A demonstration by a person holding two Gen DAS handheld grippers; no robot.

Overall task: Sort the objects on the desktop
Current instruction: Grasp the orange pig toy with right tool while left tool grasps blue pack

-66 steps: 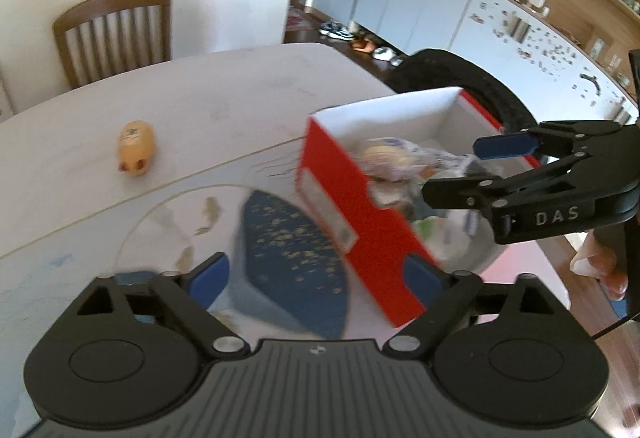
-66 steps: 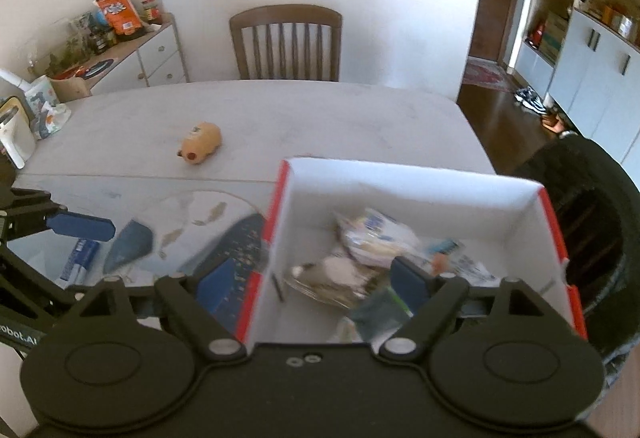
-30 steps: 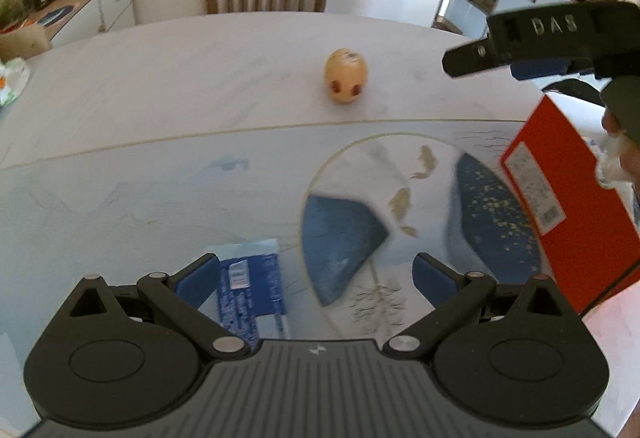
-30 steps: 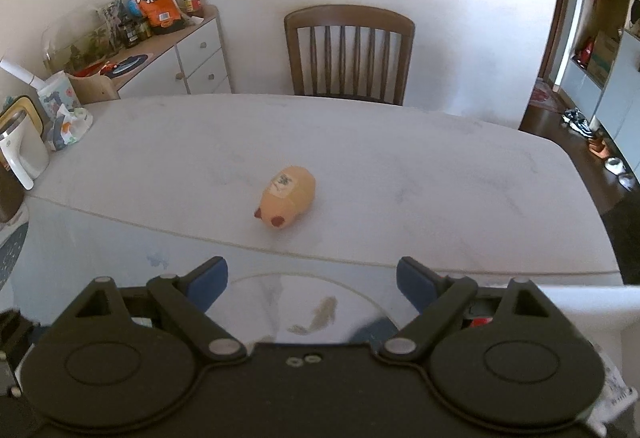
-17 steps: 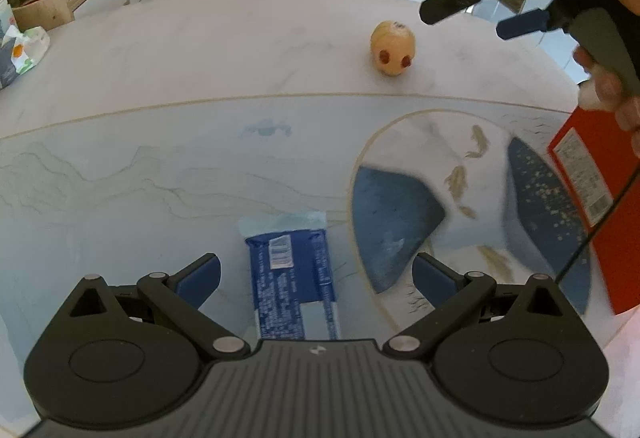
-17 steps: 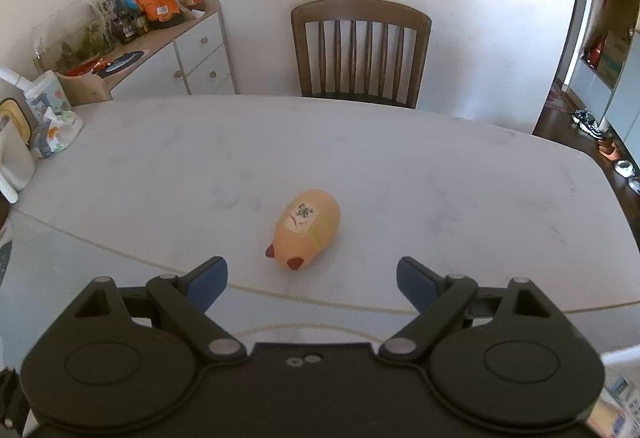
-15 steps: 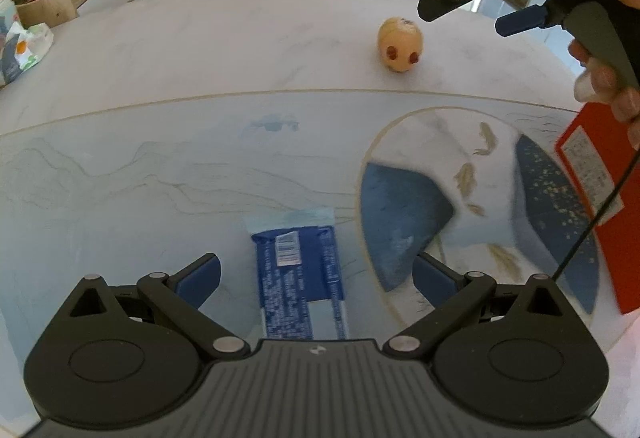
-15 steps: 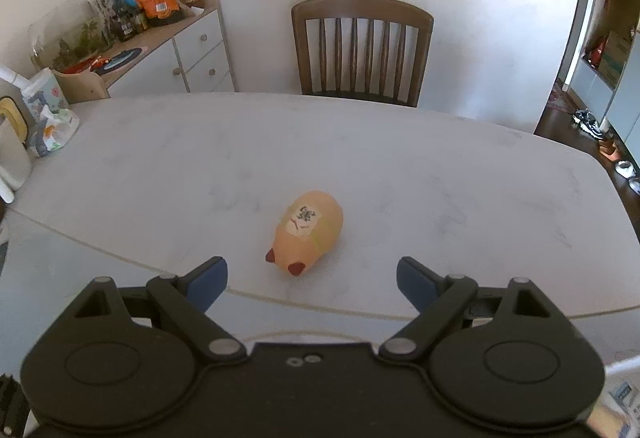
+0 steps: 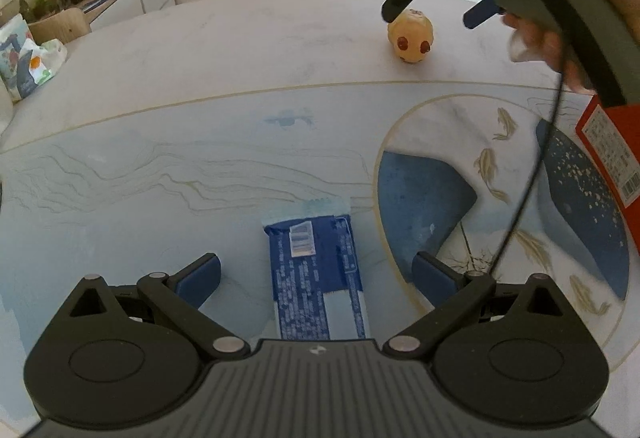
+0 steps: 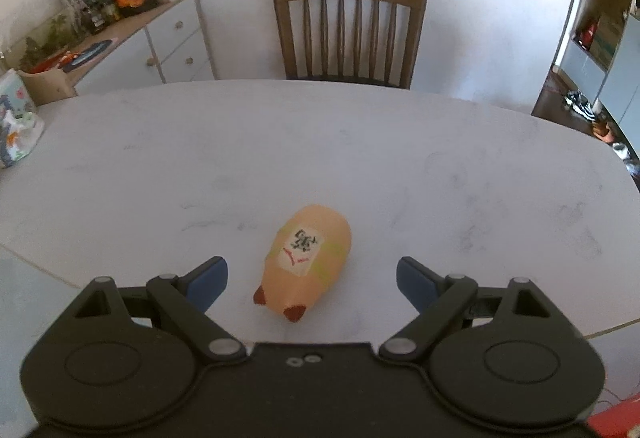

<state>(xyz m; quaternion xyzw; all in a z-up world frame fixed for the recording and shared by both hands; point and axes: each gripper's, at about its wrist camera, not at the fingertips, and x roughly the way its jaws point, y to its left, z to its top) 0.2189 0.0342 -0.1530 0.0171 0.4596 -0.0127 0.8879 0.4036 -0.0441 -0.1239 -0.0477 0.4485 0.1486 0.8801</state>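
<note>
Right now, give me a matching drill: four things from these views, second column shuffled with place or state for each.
Things:
1. blue packet
2. orange pig toy
3. red box
4. wooden chair

Places or states:
A. at the far side of the table, against the wall
B. lying flat on the printed mat, between the open left gripper fingers
C. at the right edge of the left wrist view
D. on bare tabletop, ahead of the open right gripper

Pairs: 1-B, 2-D, 3-C, 4-A
</note>
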